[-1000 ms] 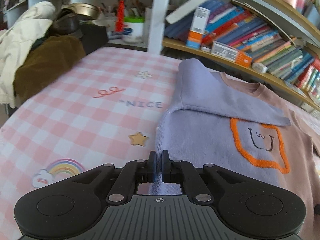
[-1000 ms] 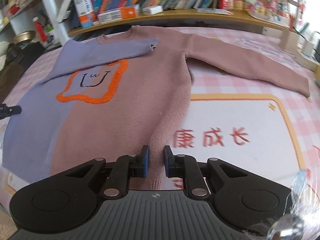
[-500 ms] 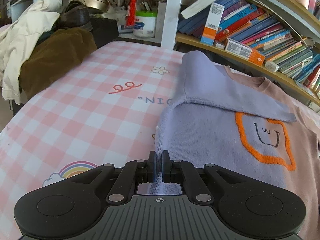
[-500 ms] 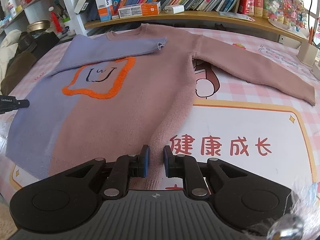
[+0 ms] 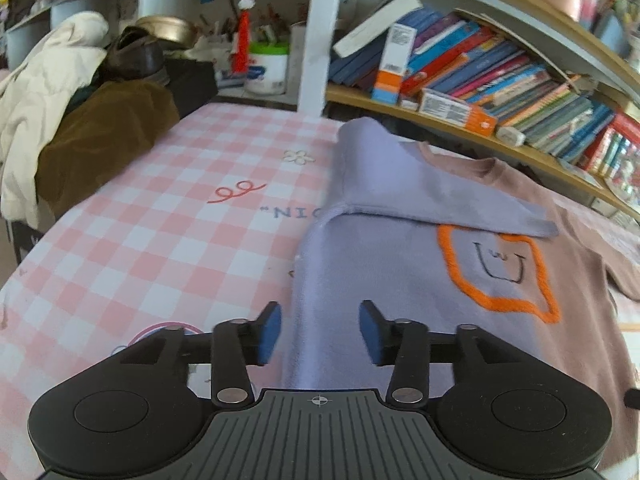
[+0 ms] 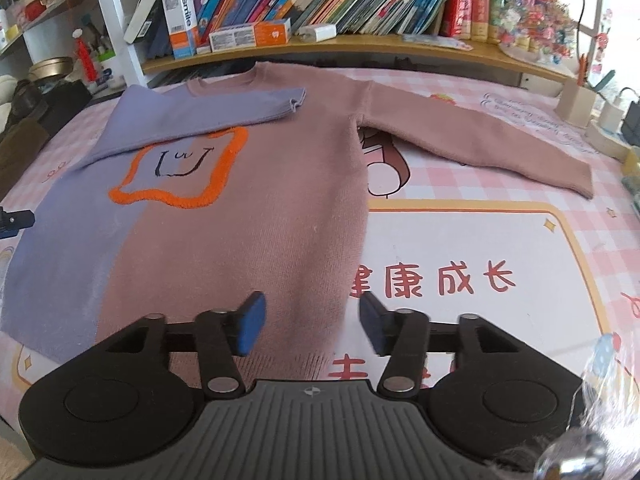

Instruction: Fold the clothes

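Sweater [image 6: 256, 216] is lying flat on the table [image 6: 480, 248], front side up, collar toward the far bookshelf [image 6: 360, 44]. Its left half is lilac and its right half is dusty pink, with an orange-outlined face patch [image 6: 180, 168] on the chest. The lilac sleeve [image 6: 208, 114] is lying folded across the upper chest, its cuff ending near the collar. The pink sleeve [image 6: 472, 140] is lying stretched out to the right over the pink checked tablecloth [image 5: 160, 240].

Left hand-held gripper [image 5: 320, 330] is hovering over the near left side edge of the sweater [image 5: 380, 280]. Its jaws are opening; lilac fabric is showing between the blue pads [image 5: 269, 332], but the pads are not pressing on it.

Right hand-held gripper [image 6: 311, 328] is hovering over the near right corner of the hem. Its jaws are also opening; pink fabric is lying below the gap, and the pads [image 6: 251, 326] are standing clear of it.

Piled garments [image 5: 80, 120], brown and cream, are resting at the far left of the table. Books [image 5: 500, 76] are filling the bookshelf behind.
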